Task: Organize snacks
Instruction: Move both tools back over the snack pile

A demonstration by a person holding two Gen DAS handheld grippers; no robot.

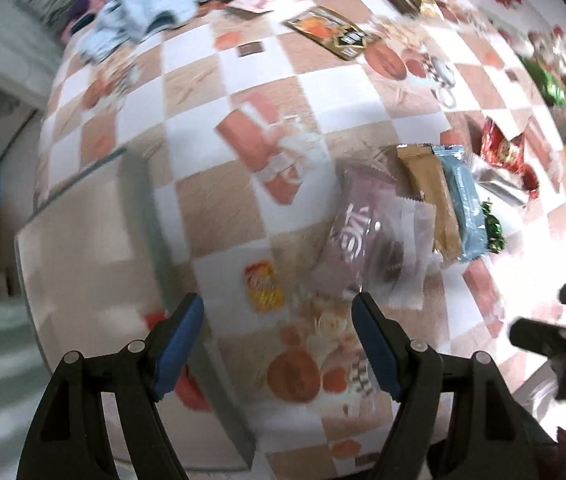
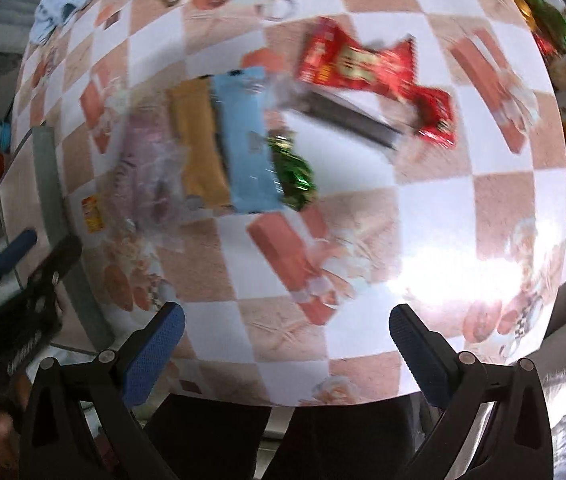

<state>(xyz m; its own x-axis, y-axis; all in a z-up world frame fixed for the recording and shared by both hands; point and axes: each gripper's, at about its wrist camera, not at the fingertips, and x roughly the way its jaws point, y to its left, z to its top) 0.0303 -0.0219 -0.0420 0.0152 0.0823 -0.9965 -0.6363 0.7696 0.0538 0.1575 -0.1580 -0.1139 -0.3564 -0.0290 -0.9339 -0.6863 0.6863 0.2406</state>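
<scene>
Checked pink-and-white oilcloth over the counter [image 1: 211,80], strewn with snacks: a tidy row near the front edge, loose packets farther back. In the row, side by side and touching: mauve packet [image 1: 357,236], tan bar [image 1: 429,196], pale blue bar [image 1: 465,204], small green foil sweet [image 1: 493,228] at the end; red wrapper [image 2: 367,68] just beyond, apart from the row. Left gripper [image 1: 279,344] pointing straight down above the counter, jaws wide apart and empty, mauve packet just ahead. Right gripper [image 2: 287,344] likewise wide open, nothing between its pads, hovering over bare cloth near the front edge, well short of the red wrapper. Sorting apparently under way, between picks. Next move, by the look of it: reaching for a loose packet such as the red wrapper, closing across its narrow width, laying it beside the row. Heavy blur throughout.
</scene>
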